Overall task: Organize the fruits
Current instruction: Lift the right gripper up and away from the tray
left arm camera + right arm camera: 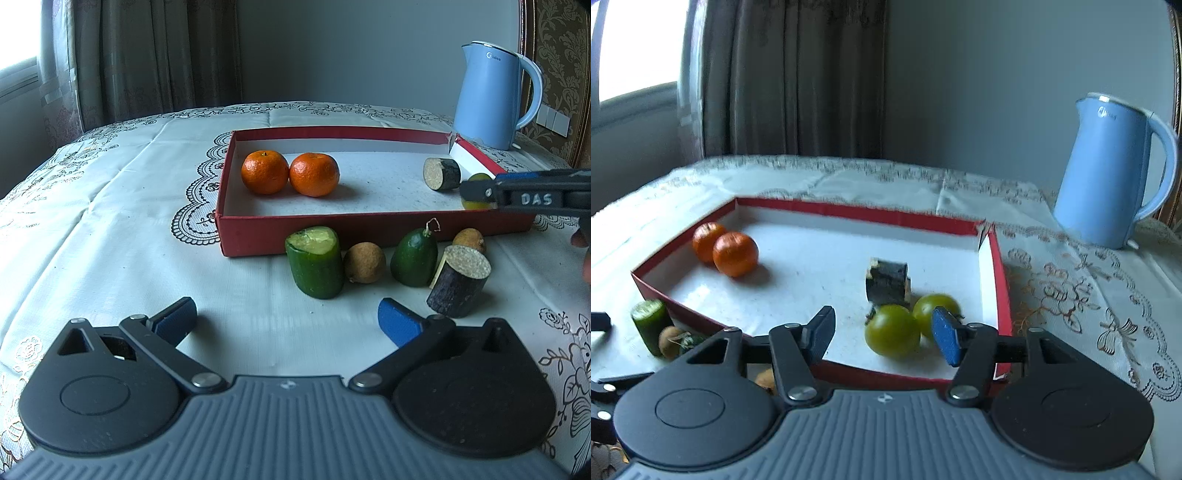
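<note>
Fruits half sorted into the red tray (369, 232) on the tabletop (110, 221).

Inside the red tray, two oranges (290, 172) touch each other by its left wall; a dark cane piece (888, 282) lies toward its right wall, with two green fruits (905, 325) touching just in front of that piece. The right gripper (884, 338) reaches over the tray's front wall, released, the nearer green fruit between its fingers but not pressed. Outside the tray's front wall sit two green cucumber pieces (316, 262), two brown round fruits (365, 263) and another cane piece (459, 282). The left gripper (286, 323) hangs before these, wide apart and empty. A blue kettle (491, 94) stands behind the tray's right corner.
</note>
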Available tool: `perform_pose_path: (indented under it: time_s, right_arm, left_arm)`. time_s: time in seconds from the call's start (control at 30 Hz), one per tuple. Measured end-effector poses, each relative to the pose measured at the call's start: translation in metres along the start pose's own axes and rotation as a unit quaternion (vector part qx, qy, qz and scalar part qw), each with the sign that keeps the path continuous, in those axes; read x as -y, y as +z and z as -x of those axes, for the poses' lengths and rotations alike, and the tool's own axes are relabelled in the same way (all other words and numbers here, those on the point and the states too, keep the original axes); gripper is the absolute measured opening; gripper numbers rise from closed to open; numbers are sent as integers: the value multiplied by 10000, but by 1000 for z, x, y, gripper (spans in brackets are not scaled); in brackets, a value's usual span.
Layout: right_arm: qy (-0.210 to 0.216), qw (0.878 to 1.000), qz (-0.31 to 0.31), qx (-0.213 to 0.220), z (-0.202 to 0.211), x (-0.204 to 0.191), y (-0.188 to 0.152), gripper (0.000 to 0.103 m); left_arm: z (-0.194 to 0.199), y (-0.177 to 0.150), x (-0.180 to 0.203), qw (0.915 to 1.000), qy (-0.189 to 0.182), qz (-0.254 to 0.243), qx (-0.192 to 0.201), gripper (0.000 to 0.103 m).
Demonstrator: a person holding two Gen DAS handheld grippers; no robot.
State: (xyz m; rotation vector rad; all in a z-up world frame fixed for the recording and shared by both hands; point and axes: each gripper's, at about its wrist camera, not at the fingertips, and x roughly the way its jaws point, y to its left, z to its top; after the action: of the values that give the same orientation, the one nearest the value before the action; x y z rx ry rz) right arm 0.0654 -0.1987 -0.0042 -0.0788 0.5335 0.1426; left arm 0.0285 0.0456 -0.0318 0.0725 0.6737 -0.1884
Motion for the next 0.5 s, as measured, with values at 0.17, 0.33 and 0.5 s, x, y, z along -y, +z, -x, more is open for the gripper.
perform_pose_path:
  time_s: [0.17, 0.33, 0.5]
  right_arm:
    - [33, 9996, 54, 283, 19, -2, -5, 65]
    - [135, 9990, 190, 394, 44, -6, -16, 65]
    - [248, 9972, 656, 243, 59, -5, -37, 65]
  left_arm:
    - [0, 0, 0, 10000, 0, 0, 0, 103]
    - [0, 0, 0, 10000, 0, 0, 0, 103]
    - [0, 0, 0, 10000, 1, 0, 0, 103]
